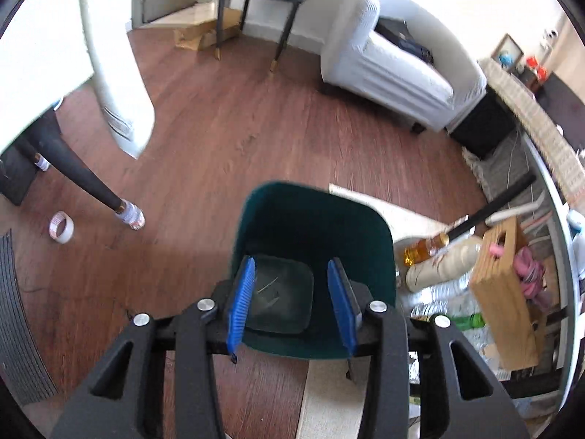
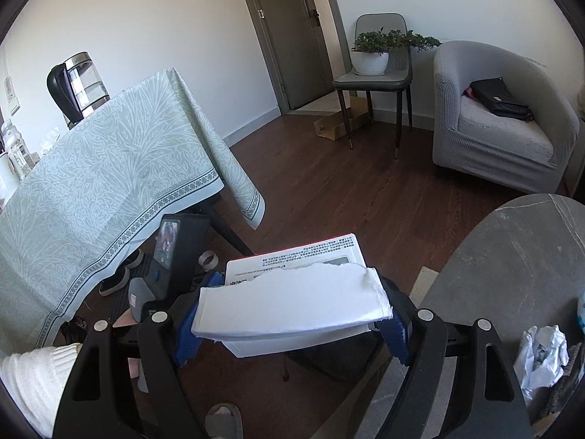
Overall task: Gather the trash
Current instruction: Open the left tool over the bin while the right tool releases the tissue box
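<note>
In the left wrist view, my left gripper (image 1: 292, 296) is open and empty, directly above a dark green trash bin (image 1: 314, 219) standing on the wooden floor; the bin's bottom looks nearly bare. In the right wrist view, my right gripper (image 2: 292, 314) is shut on a white torn-open cardboard box (image 2: 292, 300) with printed text on its far flap, held above the floor. A crumpled white paper (image 2: 541, 355) lies on the round dark table (image 2: 512, 256) at the right.
A tape roll (image 1: 62, 226) lies on the floor left of the bin. Bottles (image 1: 438, 259) and a wooden box (image 1: 504, 292) crowd the bin's right. A cloth-covered table (image 2: 109, 190), a chair with a plant (image 2: 373, 73) and a grey armchair (image 2: 501, 120) surround the floor.
</note>
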